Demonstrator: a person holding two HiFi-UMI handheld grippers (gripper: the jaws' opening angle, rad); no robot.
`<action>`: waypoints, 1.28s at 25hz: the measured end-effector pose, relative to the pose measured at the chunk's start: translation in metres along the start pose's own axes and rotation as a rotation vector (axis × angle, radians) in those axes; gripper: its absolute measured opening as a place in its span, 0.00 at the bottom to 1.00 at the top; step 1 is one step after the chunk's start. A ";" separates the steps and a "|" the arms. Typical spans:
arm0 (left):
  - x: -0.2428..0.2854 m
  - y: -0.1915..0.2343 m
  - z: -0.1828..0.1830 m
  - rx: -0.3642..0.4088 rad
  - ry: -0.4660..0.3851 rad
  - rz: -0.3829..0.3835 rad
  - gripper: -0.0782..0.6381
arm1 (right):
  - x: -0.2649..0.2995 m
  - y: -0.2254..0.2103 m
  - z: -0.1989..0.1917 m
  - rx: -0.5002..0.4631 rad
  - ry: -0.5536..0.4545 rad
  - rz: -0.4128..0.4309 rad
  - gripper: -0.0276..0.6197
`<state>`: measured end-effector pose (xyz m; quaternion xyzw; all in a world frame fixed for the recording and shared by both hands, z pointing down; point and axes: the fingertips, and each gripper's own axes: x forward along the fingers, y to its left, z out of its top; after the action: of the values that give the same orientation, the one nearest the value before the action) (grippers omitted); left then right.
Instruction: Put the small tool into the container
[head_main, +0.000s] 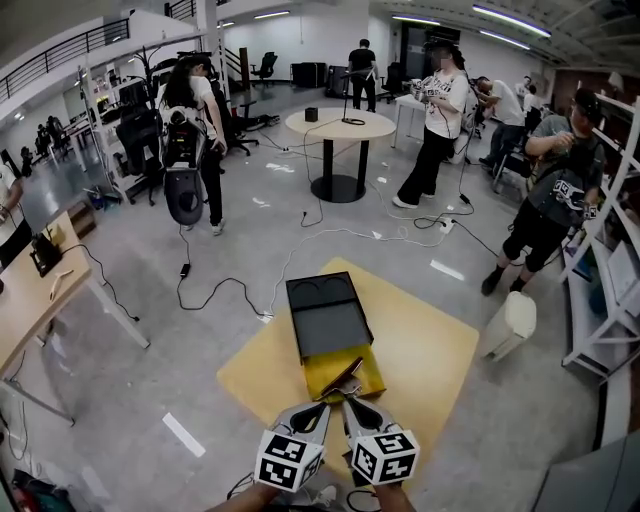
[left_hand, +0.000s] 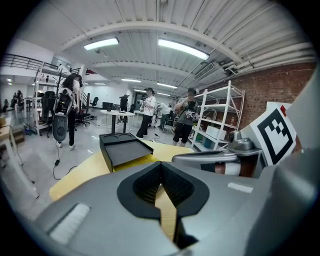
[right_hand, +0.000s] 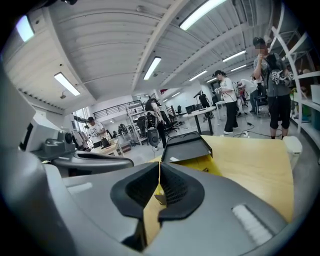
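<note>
A black container lies open on the yellow table, with a yellow tray at its near end. The small tool, thin and dark, slants over that tray. My right gripper is shut at the tool's near end. In the right gripper view a grey bit of the tool shows between the pads of the right gripper, with the container just ahead. My left gripper sits close beside it, tips nearly touching. In its own view the left gripper is shut on nothing, and the container lies ahead to the left.
A white bin stands by the table's right edge, and white shelving lies further right. Cables trail over the floor beyond the table. A wooden desk is at the left. Several people stand around a round table.
</note>
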<state>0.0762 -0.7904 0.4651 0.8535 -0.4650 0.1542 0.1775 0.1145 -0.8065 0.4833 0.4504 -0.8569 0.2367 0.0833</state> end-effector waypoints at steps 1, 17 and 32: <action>-0.006 -0.008 0.003 0.001 -0.002 0.001 0.11 | -0.011 0.004 0.005 -0.008 -0.009 0.002 0.06; -0.271 0.145 -0.021 0.036 -0.033 -0.071 0.12 | 0.023 0.325 -0.012 -0.075 -0.071 -0.053 0.05; -0.399 0.244 -0.056 0.035 -0.051 -0.098 0.12 | 0.064 0.481 -0.043 -0.076 -0.090 -0.082 0.05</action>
<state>-0.3439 -0.5942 0.3829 0.8819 -0.4241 0.1318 0.1581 -0.3159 -0.6002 0.3846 0.4918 -0.8489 0.1801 0.0712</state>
